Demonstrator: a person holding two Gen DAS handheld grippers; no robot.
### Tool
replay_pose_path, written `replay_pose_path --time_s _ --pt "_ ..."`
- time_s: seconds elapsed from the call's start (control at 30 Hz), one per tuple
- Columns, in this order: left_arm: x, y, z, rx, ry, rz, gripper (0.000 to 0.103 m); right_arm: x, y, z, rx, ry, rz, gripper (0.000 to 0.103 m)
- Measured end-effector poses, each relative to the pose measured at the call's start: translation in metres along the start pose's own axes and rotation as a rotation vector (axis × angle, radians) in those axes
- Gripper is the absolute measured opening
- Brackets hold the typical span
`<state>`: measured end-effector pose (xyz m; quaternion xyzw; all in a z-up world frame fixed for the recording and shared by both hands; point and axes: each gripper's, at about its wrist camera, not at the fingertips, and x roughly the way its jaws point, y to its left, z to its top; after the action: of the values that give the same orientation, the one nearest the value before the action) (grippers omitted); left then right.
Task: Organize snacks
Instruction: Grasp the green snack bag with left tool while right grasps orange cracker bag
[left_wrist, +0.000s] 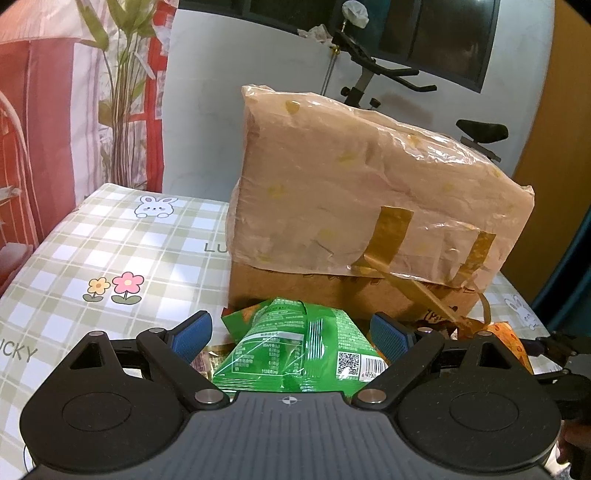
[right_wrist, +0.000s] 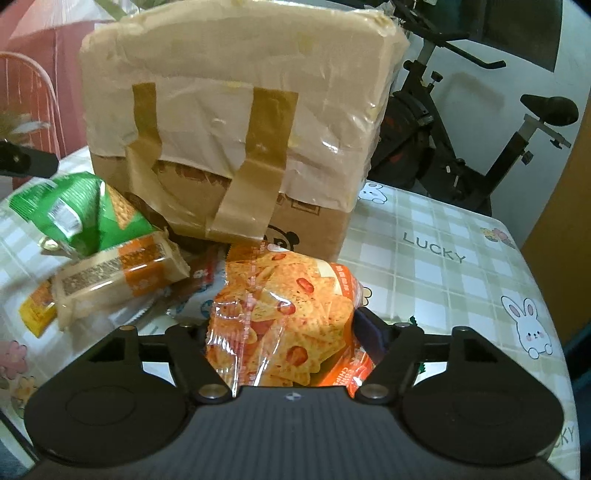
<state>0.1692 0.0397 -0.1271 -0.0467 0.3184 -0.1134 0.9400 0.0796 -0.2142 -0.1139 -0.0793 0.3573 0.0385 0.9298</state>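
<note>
A green snack bag (left_wrist: 295, 354) lies on the checked tablecloth (left_wrist: 110, 251) against a taped cardboard box (left_wrist: 369, 192). My left gripper (left_wrist: 291, 332) is open, and its blue pads (left_wrist: 192, 332) stand on either side of the bag without pressing it. In the right wrist view an orange chip bag (right_wrist: 288, 314) fills the gap between my right gripper's (right_wrist: 284, 326) fingers. The right pad (right_wrist: 369, 332) is against the bag's edge and the left pad is hidden behind the wrapper. The green bag (right_wrist: 74, 210) is at the left of this view.
The plastic-wrapped box (right_wrist: 229, 122) stands tall right behind the snacks. A beige and orange cracker pack (right_wrist: 118, 280) and a yellow packet (right_wrist: 37, 314) lie left of the orange bag. Tablecloth (right_wrist: 443, 277) shows to the right. An exercise bike (right_wrist: 461, 147) stands beyond the table.
</note>
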Motion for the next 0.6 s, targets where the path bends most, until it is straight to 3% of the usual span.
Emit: replay_pose_path --time_s 0.2,0.6 --pt "-0.001 0.000 0.000 -0.001 -0.002 -0.007 0.094 -0.012 -0.003 -0.001 0.057 -0.006 0.063 0.072" --pt "0.001 0.001 -0.001 0.000 0.008 -0.012 0.094 -0.023 0.013 0.007 0.019 -0.035 0.122 0.072"
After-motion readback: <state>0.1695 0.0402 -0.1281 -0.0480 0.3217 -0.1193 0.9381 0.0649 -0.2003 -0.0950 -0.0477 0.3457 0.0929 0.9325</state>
